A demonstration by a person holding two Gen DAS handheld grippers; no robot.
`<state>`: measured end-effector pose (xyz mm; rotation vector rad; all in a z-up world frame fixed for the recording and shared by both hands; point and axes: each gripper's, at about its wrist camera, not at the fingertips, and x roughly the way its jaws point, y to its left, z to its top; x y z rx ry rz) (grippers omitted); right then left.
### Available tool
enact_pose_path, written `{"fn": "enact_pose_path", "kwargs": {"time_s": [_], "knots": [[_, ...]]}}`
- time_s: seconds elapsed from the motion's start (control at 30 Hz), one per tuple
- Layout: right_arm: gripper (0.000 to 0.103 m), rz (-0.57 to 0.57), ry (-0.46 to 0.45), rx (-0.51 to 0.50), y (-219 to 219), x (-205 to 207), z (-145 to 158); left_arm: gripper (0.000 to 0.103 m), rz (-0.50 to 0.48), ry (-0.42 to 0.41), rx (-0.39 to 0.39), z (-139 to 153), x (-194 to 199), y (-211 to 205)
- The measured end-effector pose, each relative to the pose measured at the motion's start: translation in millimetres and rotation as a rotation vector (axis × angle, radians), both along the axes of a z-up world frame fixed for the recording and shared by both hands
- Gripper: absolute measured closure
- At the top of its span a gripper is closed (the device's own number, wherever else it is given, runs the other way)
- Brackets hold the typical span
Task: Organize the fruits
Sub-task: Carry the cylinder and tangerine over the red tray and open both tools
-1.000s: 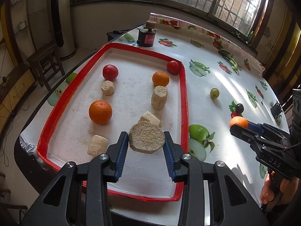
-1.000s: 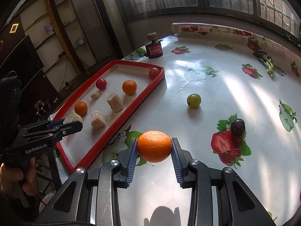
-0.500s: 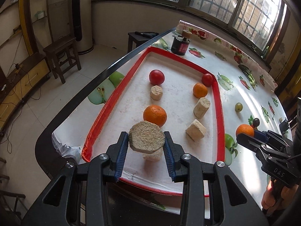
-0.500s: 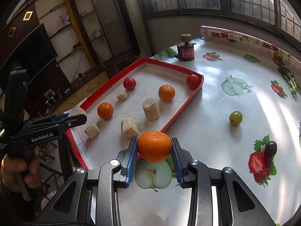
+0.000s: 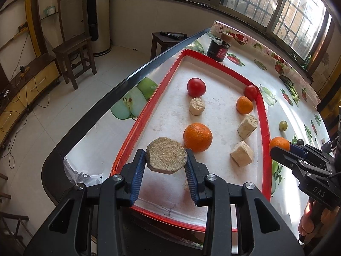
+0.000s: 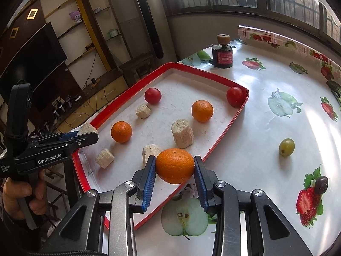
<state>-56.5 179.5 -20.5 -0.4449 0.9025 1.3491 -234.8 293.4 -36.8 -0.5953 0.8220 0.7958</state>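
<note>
Left wrist view: left claw (image 5: pixel 165 166) clamps tan block (image 5: pixel 166 158), held over near-left corner of red tray (image 5: pixel 136 128) on desk (image 5: pixel 96 140). Tray holds two oranges, two tomatoes, several tan blocks. Right claw (image 5: pixel 277 149) at right edge, past tray rim, gripping orange (image 5: pixel 278 143).

Right wrist view: right claw (image 6: pixel 174 170) pinches orange (image 6: pixel 174 165) above near tray rim (image 6: pixel 223 134). Green grape (image 6: pixel 286 146) and dark grape (image 6: pixel 321 181) lie on desk right of tray, well apart. Left claw (image 6: pixel 89 133) at left, block (image 6: pixel 87 128) between fingers.
</note>
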Motion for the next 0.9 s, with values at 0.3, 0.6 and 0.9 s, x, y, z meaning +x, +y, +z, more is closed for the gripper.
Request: {"fn": "enact_pose_path", "kwargs": {"time_s": [0.3, 0.6, 0.9], "knots": [[0.068, 0.009, -0.007, -0.015, 15.0, -0.9, -7.9, 0.068, 0.003, 0.007, -0.012, -6.5, 2.4, 4.1], [0.068, 0.024, -0.009, -0.036, 24.1, -2.4, -18.5, 0.068, -0.002, 0.032, -0.028, -16.1, 6.5, 6.0], [0.066, 0.031, -0.003, -0.042, 26.0, -2.6, -18.4, 0.068, 0.026, 0.05, -0.028, -16.3, 7.5, 6.7]]}}
